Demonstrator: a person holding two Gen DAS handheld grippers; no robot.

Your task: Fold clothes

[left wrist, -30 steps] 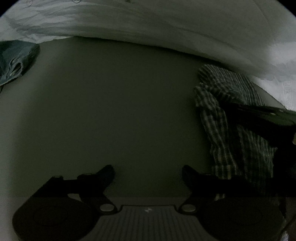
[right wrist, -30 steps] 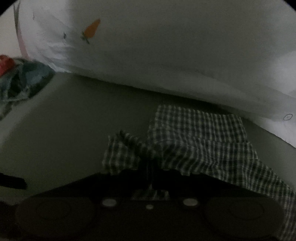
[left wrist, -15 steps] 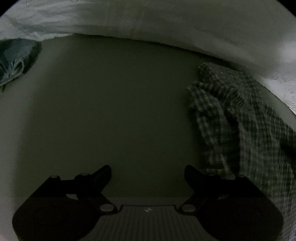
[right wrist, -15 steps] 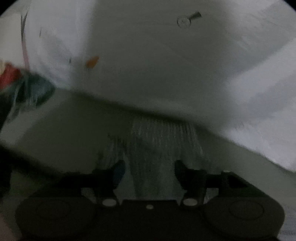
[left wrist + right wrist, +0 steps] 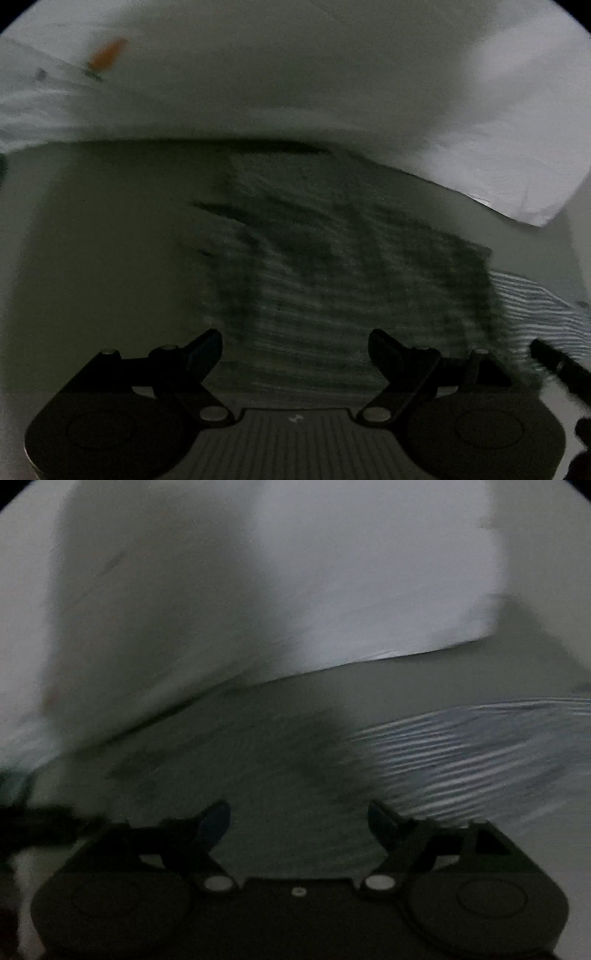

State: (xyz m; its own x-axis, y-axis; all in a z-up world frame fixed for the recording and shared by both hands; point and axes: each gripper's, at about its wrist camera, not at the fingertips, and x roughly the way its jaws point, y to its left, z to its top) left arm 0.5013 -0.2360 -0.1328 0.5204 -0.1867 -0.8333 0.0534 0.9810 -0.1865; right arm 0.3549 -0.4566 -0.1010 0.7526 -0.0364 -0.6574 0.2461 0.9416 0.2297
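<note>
The checked garment (image 5: 332, 280) lies spread on the grey-green surface, blurred by motion, just ahead of my left gripper (image 5: 295, 343), which is open and holds nothing. In the right wrist view the same cloth shows as a dark smear (image 5: 280, 760) ahead of my right gripper (image 5: 299, 819). Its jaws are opening, with nothing held between them. A paler, striped-looking stretch of cloth (image 5: 480, 746) (image 5: 535, 306) lies to the right. I cannot tell whether it belongs to the same garment.
White bedding (image 5: 295, 74) with a small orange print (image 5: 107, 55) rises along the far side of the surface (image 5: 92, 240) and fills the top of the right wrist view as bedding (image 5: 258, 572). A dark part of the other gripper (image 5: 557, 363) shows at the right edge.
My right gripper has let go of the checked garment, opened, and swung to the right. My left gripper has moved right, so the garment now lies in front of it.
</note>
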